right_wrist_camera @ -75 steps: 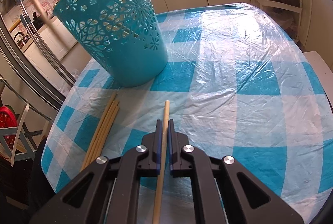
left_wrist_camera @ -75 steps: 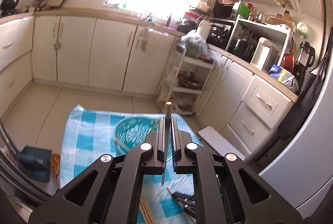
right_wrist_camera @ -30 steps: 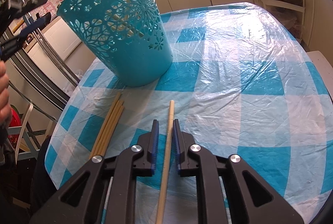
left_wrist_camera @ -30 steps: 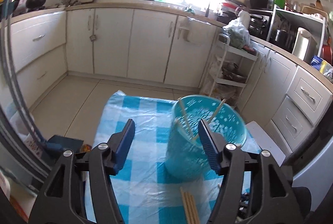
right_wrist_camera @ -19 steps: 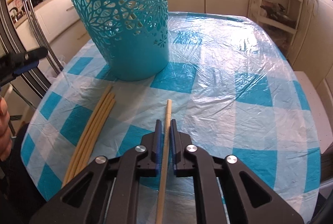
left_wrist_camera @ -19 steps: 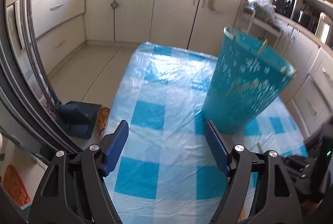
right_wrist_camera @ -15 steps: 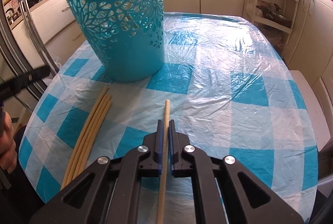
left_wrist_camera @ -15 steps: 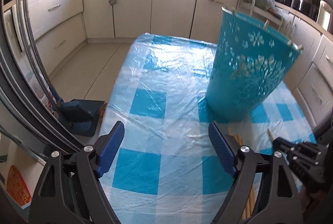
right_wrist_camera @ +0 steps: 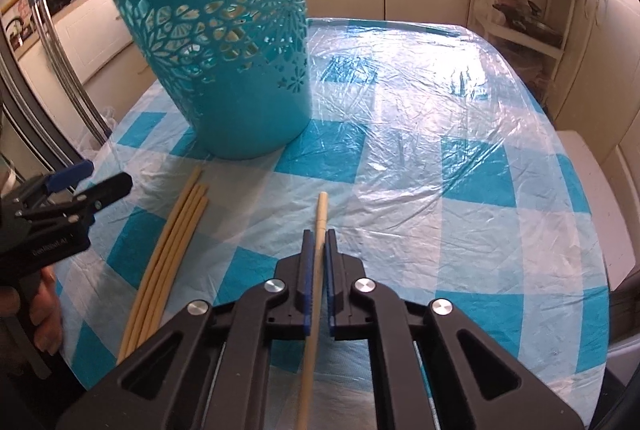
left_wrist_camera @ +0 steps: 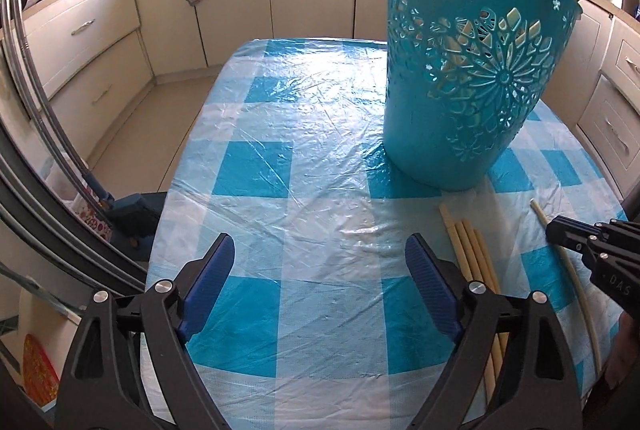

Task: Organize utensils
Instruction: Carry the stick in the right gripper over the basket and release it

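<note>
A teal cut-out basket (left_wrist_camera: 472, 78) stands on the blue checked tablecloth (left_wrist_camera: 288, 158) and holds chopsticks; it also shows in the right wrist view (right_wrist_camera: 228, 46). My left gripper (left_wrist_camera: 320, 258) is open and empty, low over the cloth, left of a bundle of loose chopsticks (left_wrist_camera: 468, 246). My right gripper (right_wrist_camera: 316, 242) is shut on a single chopstick (right_wrist_camera: 320, 218) just above the cloth, right of the same bundle (right_wrist_camera: 172, 234). The right gripper (left_wrist_camera: 580, 238) also appears at the right edge of the left wrist view, and the left gripper (right_wrist_camera: 76, 198) at the left of the right wrist view.
Kitchen cabinets (left_wrist_camera: 240, 2) and a counter run behind the table. A white shelf trolley (right_wrist_camera: 524, 6) stands at the far right. A metal frame (left_wrist_camera: 36, 134) and a blue dustpan (left_wrist_camera: 132, 214) are off the table's left side.
My left gripper let its chopstick go into the basket, opened, and came down low over the cloth beside the loose bundle. My right gripper stays shut on its chopstick, barely moved.
</note>
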Available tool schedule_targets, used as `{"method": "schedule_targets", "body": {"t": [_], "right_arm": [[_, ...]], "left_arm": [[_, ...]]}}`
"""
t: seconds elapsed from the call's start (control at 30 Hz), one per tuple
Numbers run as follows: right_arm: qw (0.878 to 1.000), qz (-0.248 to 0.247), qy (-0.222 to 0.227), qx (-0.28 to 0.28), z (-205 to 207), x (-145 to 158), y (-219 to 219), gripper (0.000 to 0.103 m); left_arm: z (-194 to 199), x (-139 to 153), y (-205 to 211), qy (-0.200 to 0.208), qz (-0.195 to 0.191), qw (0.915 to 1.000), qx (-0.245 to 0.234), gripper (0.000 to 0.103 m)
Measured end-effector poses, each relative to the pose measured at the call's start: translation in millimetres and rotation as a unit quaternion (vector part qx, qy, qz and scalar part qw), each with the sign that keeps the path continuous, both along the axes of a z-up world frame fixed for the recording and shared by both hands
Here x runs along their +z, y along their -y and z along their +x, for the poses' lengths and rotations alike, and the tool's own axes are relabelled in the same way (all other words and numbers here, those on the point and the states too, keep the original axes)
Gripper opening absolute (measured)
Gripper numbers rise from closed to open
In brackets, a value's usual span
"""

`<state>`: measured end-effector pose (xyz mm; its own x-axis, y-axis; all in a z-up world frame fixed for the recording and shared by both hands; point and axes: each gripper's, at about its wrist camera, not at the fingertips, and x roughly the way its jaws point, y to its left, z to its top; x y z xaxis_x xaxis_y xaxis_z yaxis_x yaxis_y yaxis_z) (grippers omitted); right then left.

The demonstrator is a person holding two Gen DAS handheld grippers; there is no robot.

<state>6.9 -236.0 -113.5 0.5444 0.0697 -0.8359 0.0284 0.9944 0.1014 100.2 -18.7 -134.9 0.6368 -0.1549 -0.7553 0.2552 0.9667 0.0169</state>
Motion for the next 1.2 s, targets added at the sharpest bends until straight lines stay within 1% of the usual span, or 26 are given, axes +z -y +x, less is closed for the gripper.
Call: {"method": "schedule_targets", "body": {"t": [0.07,0.13,0.17,0.3,0.33,0.37,0.43,0.53,0.57,0.7,0.87,0.9,0.93,0.97,1.03,1.07,1.13,1.2], "right_arm": [[1.0,0.029,-0.004,-0.01,-1,0,8,0.006],[0.999,0.037,-0.008,-0.013,-1,1,15,0.006],[0.999,0.036,-0.01,-0.012,0,1,15,0.006],[1.0,-0.004,-0.006,0.009,0,3,4,0.006],[1.0,-0.005,-0.005,0.009,-1,3,3,0.006],[1.0,-0.001,-0.005,0.005,-4,2,3,0.006],[1.0,0.026,-0.004,-0.011,-7,3,8,0.006],[0.999,0.044,-0.001,-0.015,-13,5,10,0.006],[0.999,0.043,-0.003,-0.015,-14,5,10,0.006],[0.999,0.034,-0.011,-0.009,-15,4,11,0.007],[0.999,-0.031,-0.002,0.019,-13,3,-3,0.006],[1.0,-0.025,-0.003,0.016,-12,3,0,0.006],[1.0,-0.001,-0.005,0.009,-12,4,4,0.006],[1.0,0.013,-0.004,0.003,-13,5,7,0.006],[0.998,0.053,0.017,-0.006,-17,17,15,0.006],[0.996,0.08,0.034,-0.005,-21,29,18,0.006],[0.993,0.104,0.057,-0.002,-22,50,20,0.006],[0.987,0.134,0.089,0.006,-24,78,22,0.006]], "left_arm": [[0,0,1,0.001,0.0,1.0,-0.001,0.084],[0,-1,2,-0.001,0.002,1.0,-0.002,0.084],[0,-1,2,-0.001,0.003,1.0,-0.002,0.084],[0,-3,4,-0.001,0.008,1.0,-0.004,0.085],[0,-3,4,-0.002,0.009,1.0,-0.004,0.085],[-1,-3,4,-0.002,0.009,1.0,-0.004,0.085],[0,-5,4,-0.005,0.006,1.0,-0.003,0.085],[2,-6,2,-0.011,0.003,0.9999,-0.001,0.085],[2,-6,2,-0.013,0.002,0.9999,-0.001,0.085],[4,-8,3,-0.018,0.005,0.9998,-0.002,0.085],[7,-12,7,-0.03,0.014,0.9994,-0.007,0.086],[8,-12,8,-0.032,0.015,0.9994,-0.008,0.086],[8,-13,8,-0.033,0.015,0.9993,-0.007,0.086],[8,-13,7,-0.034,0.014,0.9993,-0.006,0.086],[8,-13,7,-0.035,0.011,0.9993,-0.005,0.086],[9,-14,6,-0.036,0.01,0.9993,-0.004,0.086],[10,-14,6,-0.04,0.009,0.9992,-0.004,0.086],[11,-15,6,-0.045,0.008,0.999,-0.004,0.086]]}}
